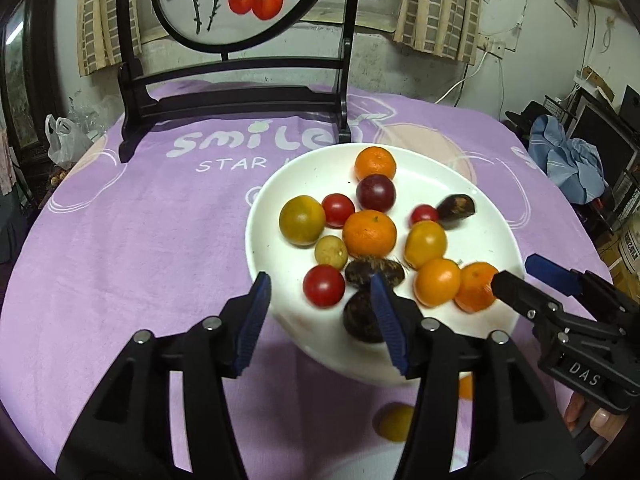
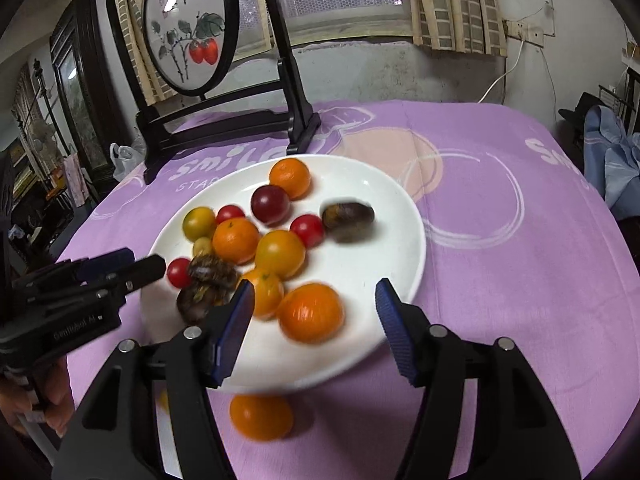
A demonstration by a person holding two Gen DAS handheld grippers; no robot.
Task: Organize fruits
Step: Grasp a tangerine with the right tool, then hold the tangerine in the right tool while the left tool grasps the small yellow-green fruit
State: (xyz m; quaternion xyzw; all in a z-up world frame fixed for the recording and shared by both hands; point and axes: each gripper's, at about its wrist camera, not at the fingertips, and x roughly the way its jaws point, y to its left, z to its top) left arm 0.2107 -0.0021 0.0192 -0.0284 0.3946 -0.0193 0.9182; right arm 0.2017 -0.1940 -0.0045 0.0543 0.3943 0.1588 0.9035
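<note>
Left gripper: jaws parted, empty, over the near rim of the white plate; a red cherry tomato lies between them. Right gripper: jaws parted, empty, framing a blurred mandarin. One orange fruit lies off the plate, on the bench, nearer the right jaws. The purple cloth reads "smile", "STAR".

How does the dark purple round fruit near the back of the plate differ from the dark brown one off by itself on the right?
The purple plum is round, smooth and shiny; the brown fruit is oblong, duller and mottled. The plum sits against the far orange, while the brown fruit lies apart from the others and looks blurred. Both are dark and lie on the white plate.
</note>
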